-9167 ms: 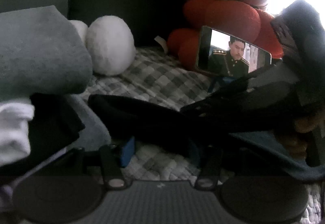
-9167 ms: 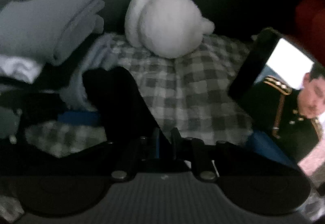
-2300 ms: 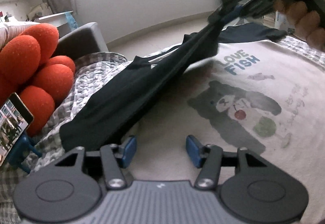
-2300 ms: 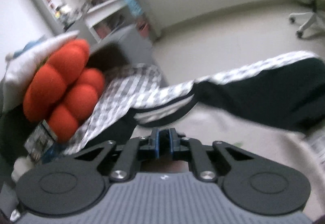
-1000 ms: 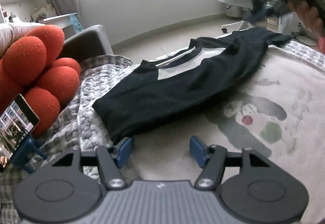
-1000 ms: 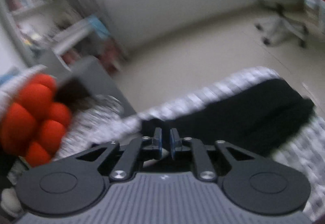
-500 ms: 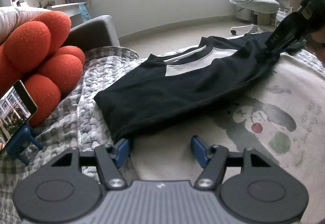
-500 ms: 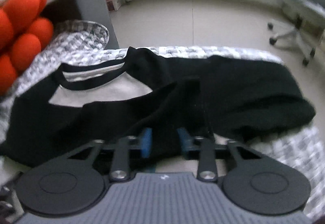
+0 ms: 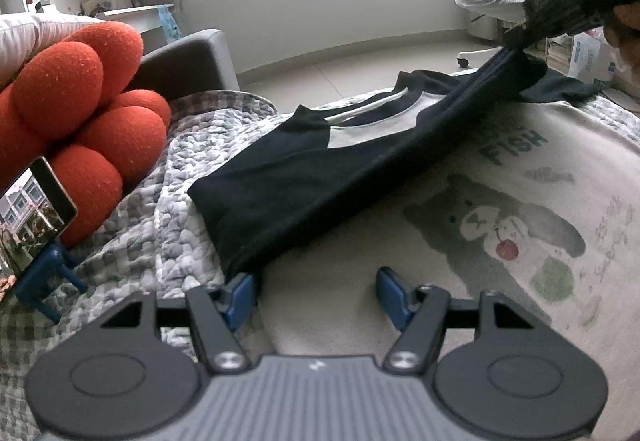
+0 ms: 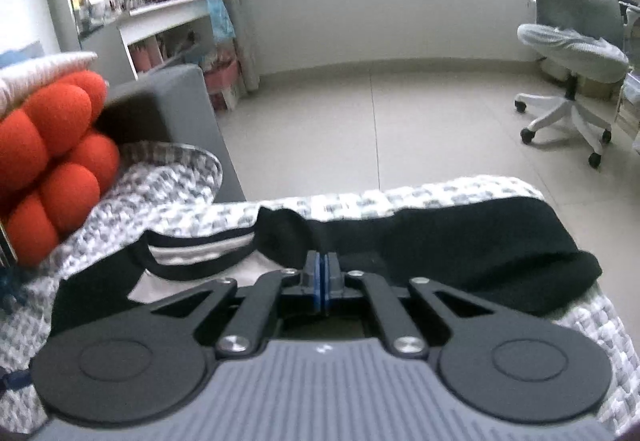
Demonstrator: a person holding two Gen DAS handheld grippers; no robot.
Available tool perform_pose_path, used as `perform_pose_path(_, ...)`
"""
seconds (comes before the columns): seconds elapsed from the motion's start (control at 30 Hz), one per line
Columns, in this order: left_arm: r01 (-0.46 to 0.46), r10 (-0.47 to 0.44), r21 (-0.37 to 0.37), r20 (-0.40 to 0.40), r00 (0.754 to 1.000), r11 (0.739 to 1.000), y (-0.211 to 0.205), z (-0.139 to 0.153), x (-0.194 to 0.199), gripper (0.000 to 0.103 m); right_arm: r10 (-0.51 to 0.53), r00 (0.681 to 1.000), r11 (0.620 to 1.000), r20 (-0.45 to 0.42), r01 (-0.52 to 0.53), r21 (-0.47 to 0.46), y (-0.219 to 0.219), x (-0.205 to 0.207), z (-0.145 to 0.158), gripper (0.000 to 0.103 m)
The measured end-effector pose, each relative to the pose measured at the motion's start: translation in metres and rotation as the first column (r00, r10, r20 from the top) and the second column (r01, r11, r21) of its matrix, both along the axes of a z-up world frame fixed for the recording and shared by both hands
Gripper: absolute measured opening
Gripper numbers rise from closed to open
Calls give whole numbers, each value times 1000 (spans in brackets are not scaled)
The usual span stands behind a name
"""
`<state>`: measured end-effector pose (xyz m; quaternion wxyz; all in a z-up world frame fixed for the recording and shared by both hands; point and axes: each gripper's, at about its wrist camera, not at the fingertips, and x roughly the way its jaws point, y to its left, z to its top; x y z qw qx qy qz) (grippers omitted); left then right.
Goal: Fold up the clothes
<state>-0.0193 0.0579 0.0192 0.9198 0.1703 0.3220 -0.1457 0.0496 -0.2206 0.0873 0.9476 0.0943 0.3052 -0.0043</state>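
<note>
shirts: 1 (image 9: pixel 460 201) | grippers: 2 (image 9: pixel 316 291) (image 10: pixel 324 277) | cushions: 1 (image 9: pixel 80 113) | phones: 1 (image 9: pixel 28 217) | chairs: 1 (image 10: pixel 572 41) | blankets: 1 (image 9: pixel 160 241)

Cream cotton T-shirt w/ black raglan sleeves & black neck trim (image 9: pixel 460 201), spread flat, front up, on grey checked quilt. Bear-and-cherry print, "FISH" lettering on chest. Near sleeve folded across chest, its far end pulled up taut off the fabric. Other sleeve (image 10: pixel 460 241) lying out sideways.
</note>
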Motion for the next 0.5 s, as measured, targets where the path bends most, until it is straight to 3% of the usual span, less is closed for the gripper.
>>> perform_pose_path(0.27, -26, 25, -25, -16, 1000, 999, 1, 0, 2, 70, 24, 981, 1000, 191, -26, 12, 11, -12, 25, 2)
perform_pose_path(0.43, -45, 44, -48, -28, 999, 998, 5, 0, 2, 71, -4, 986, 999, 166, -4, 48, 6, -4, 19, 2)
perform_pose_path(0.5, -59, 57, -58, -36, 998, 997, 7, 0, 4, 72, -13, 978, 996, 210, -6, 90, 3, -7, 26, 2)
